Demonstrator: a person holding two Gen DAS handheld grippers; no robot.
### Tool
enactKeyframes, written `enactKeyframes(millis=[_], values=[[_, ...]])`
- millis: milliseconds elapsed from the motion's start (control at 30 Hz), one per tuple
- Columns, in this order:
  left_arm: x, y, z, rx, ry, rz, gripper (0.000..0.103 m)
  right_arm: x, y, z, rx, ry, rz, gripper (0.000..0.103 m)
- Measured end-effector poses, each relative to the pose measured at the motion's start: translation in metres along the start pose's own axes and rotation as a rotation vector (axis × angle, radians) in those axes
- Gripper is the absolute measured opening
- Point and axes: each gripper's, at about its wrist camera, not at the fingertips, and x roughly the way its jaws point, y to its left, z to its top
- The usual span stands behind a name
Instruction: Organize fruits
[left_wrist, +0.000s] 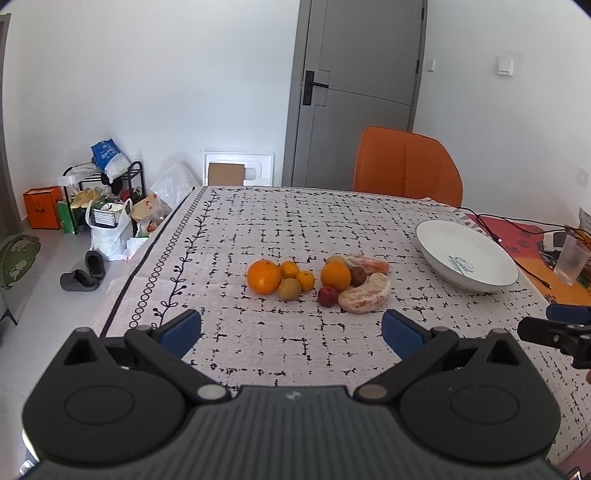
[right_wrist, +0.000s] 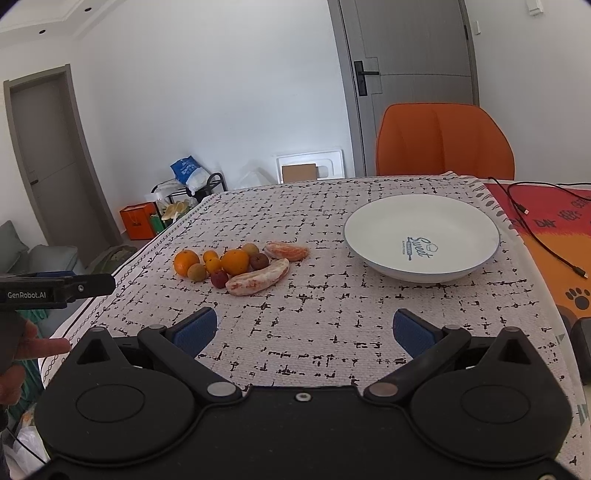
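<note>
The cloth-covered surface (right_wrist: 295, 332) is off-white with a broken black grid; its left border carries a black leafy vine and a row of black rings. The shallow round ceramic bowl (right_wrist: 476, 229) is white with a thin blue rim and dark blue script inside. Two large round oranges (left_wrist: 263, 276) and two small ones (left_wrist: 305, 280) are bright orange. Two peeled citrus segments (left_wrist: 364, 297) are pale pink-orange under whitish pith. One small round fruit (left_wrist: 327, 296) is dark red, two (left_wrist: 289, 288) olive-brown, another (left_wrist: 357, 276) dark brown. Both grippers' fingers (right_wrist: 195, 330) are blue on black bodies. The padded chair (right_wrist: 443, 140) is orange, the door (left_wrist: 354, 92) grey.
</note>
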Motion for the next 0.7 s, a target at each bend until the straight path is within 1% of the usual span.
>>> enactKeyframes(millis=[200, 533, 633, 700], values=[[0.002, 0.006, 0.000, -0.013, -0.006, 0.017, 0.103, 0.004, 0.001, 0.000, -0.004, 0.003, 0.008, 0.103], [0.017, 0.013, -0.004, -0.038, 0.016, 0.023, 0.103, 0.020, 0.002, -0.002, -0.019, 0.005, 0.033, 0.103], [0.023, 0.013, -0.005, -0.021, 0.012, 0.048, 0.103, 0.027, 0.001, 0.000, -0.015, 0.007, 0.036, 0.103], [0.027, 0.014, -0.006, -0.024, 0.015, 0.051, 0.103, 0.032, -0.001, 0.001, -0.007, 0.011, 0.050, 0.103]])
